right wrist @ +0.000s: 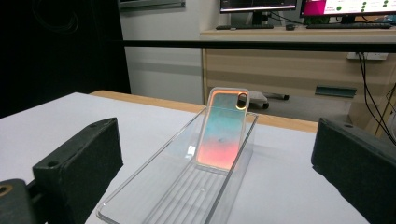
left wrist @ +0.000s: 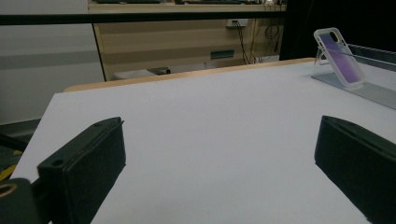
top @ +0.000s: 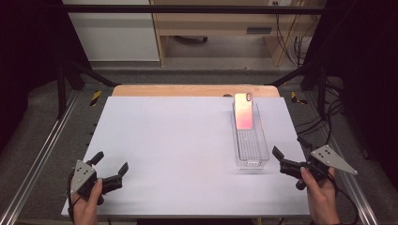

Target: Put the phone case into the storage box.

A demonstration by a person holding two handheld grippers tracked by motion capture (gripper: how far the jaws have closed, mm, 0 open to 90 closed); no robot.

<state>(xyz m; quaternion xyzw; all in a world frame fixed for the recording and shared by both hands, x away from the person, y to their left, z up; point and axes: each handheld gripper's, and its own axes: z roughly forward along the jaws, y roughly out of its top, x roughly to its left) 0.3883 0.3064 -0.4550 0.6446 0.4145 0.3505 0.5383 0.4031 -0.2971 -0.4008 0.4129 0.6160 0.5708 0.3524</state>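
Evidently nothing is begun: both grippers, left (top: 111, 165) and right (top: 287, 151), gape wide and empty; the phone case (top: 243, 111) leans untouched in the far-right clear tray (top: 264, 151).

A tray (top: 251, 150) is set on the bench (top: 178, 145) toward three o'clock. A phone case (top: 243, 110) is leaned up inside its twelve o'clock end. The left tongs (top: 110, 164) are held at seven o'clock, the right tongs (top: 289, 152) at four o'clock, just beside the tray.

Both hand-held grippers (top: 110, 164) (top: 287, 150) — jaws wide
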